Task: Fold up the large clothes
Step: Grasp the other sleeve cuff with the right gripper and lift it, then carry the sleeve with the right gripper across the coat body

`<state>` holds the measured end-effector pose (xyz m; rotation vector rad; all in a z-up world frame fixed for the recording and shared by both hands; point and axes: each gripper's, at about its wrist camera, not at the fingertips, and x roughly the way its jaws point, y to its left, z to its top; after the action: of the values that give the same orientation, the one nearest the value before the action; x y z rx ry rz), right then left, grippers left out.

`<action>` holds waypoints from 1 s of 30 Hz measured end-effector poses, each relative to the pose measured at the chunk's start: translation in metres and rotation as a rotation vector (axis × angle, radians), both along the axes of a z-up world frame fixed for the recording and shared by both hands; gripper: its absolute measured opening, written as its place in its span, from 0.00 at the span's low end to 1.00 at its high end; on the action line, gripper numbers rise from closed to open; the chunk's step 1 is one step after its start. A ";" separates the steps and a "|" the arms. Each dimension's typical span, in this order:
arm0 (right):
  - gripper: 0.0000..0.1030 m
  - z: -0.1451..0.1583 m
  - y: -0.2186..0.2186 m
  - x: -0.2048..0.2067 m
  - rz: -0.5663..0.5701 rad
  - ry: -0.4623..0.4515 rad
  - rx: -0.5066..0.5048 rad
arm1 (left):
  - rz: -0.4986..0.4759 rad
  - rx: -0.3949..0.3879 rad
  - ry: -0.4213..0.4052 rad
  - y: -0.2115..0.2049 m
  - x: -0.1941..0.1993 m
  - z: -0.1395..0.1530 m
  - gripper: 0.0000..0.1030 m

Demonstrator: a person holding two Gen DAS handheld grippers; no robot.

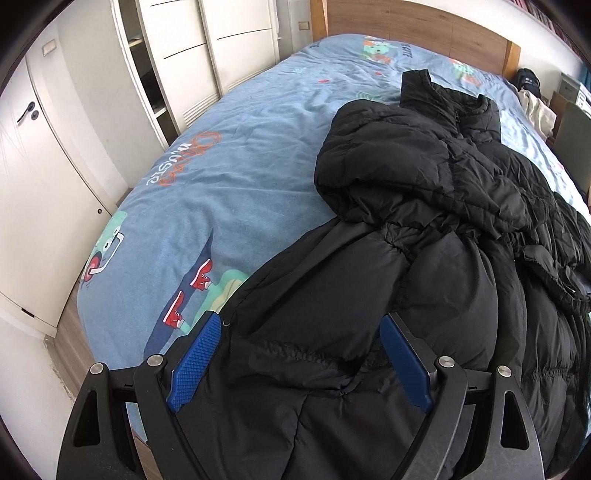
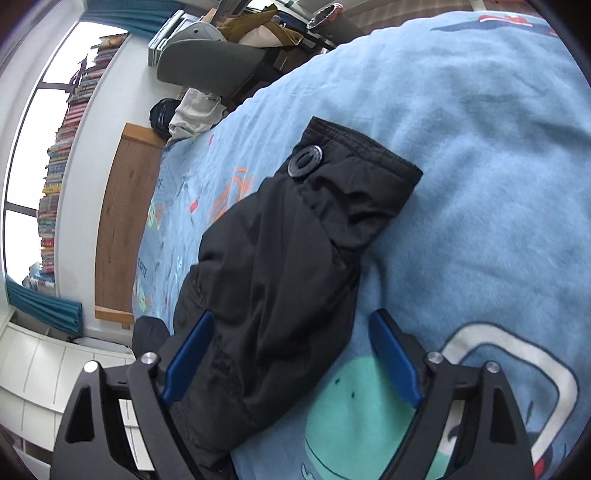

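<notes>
A black puffer jacket (image 1: 424, 177) lies bunched on the right half of a blue cartoon-print bed sheet (image 1: 240, 166). My left gripper (image 1: 300, 319) hovers over its near part, open wide. Black fabric lies between the blue pads (image 1: 195, 362) without being pinched. In the right wrist view, one black sleeve (image 2: 280, 258) stretches across the sheet (image 2: 480, 184), ending in a cuff with a round snap button (image 2: 306, 161). My right gripper (image 2: 291, 316) straddles the sleeve and is open. Its left pad (image 2: 188, 362) is at the sleeve's edge, while its right pad (image 2: 395, 362) is clear of the sleeve.
White wardrobes (image 1: 184, 55) and a door (image 1: 37, 166) stand left of the bed. A wooden headboard (image 1: 406, 26) closes the far end. Beside the bed are a grey chair (image 2: 207, 62), piled clothes (image 2: 192, 110) and stacked books (image 2: 62, 147) by the window.
</notes>
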<state>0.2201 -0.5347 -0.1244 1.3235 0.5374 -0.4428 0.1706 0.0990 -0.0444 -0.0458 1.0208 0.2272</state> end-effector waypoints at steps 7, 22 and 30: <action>0.59 -0.007 -0.012 0.006 -0.045 -0.040 0.047 | -0.002 0.005 0.019 -0.002 -0.002 -0.007 0.85; 0.10 0.061 -0.001 0.029 0.048 -0.078 -0.140 | 0.037 -0.045 0.004 0.015 -0.013 -0.008 0.85; 0.09 0.144 0.042 0.055 0.200 -0.197 -0.291 | 0.076 -0.091 -0.045 0.034 -0.025 0.001 0.85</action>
<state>0.2751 -0.4925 0.0195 1.0092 0.4176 -0.2127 0.1454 0.1326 -0.0438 -0.1719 0.9850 0.2481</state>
